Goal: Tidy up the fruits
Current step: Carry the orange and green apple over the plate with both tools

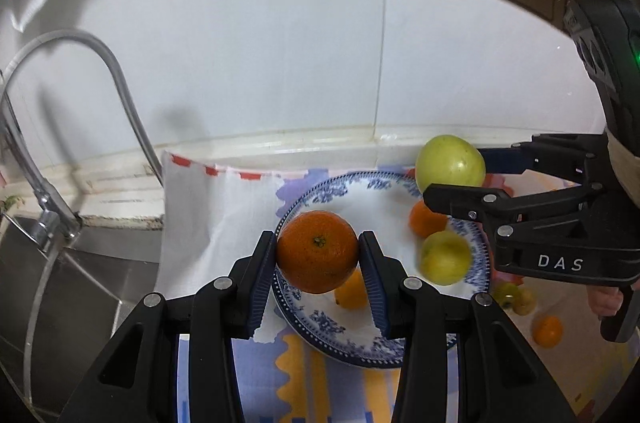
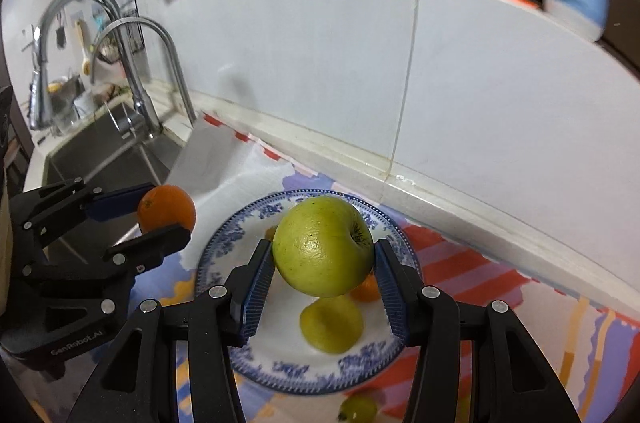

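My left gripper [image 1: 318,255] is shut on an orange [image 1: 317,251] and holds it above the left part of a blue-and-white plate [image 1: 316,195]. My right gripper [image 2: 323,265] is shut on a green apple [image 2: 323,245] above the same plate [image 2: 224,247]. On the plate lie a yellow-green fruit [image 2: 332,327] and a small orange [image 2: 366,291]. From the left wrist view the right gripper [image 1: 452,175] holds the apple [image 1: 450,161] over the plate's far right rim. From the right wrist view the left gripper [image 2: 168,211] holds the orange [image 2: 167,207] left of the plate.
The plate rests on a colourful patterned cloth [image 2: 472,263] on the counter. A sink [image 2: 104,159] with a curved tap [image 2: 132,63] lies to the left. A white tiled wall [image 1: 280,63] stands behind. Loose fruits [image 1: 547,331] lie on the cloth right of the plate.
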### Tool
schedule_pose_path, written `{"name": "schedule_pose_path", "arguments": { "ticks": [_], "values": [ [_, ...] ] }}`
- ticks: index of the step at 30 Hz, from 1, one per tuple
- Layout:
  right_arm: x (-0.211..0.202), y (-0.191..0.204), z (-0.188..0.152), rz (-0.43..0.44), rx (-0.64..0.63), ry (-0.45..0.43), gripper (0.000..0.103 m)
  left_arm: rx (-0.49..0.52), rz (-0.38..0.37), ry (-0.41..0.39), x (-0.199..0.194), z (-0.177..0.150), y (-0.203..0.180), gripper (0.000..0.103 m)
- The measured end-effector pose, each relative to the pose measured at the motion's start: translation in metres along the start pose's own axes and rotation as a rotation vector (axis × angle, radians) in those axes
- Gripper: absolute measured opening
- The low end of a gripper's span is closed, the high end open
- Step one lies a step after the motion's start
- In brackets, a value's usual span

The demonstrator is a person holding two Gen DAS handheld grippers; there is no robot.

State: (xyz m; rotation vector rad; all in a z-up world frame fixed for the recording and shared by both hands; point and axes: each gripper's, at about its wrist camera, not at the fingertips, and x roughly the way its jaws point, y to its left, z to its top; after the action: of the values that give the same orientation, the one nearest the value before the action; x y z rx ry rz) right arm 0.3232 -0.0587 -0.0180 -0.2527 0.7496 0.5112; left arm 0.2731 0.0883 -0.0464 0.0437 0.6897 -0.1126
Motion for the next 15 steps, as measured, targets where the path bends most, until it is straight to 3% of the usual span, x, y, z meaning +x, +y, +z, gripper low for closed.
{"name": "schedule_pose_path", "arguments": {
  "ticks": [15],
  "values": [
    [0.084, -0.011, 0.012, 0.029, -0.004, 0.144, 0.051, -0.001, -0.052, 0.124, 0.066, -0.007, 0.006, 0.042]
  ]
}}
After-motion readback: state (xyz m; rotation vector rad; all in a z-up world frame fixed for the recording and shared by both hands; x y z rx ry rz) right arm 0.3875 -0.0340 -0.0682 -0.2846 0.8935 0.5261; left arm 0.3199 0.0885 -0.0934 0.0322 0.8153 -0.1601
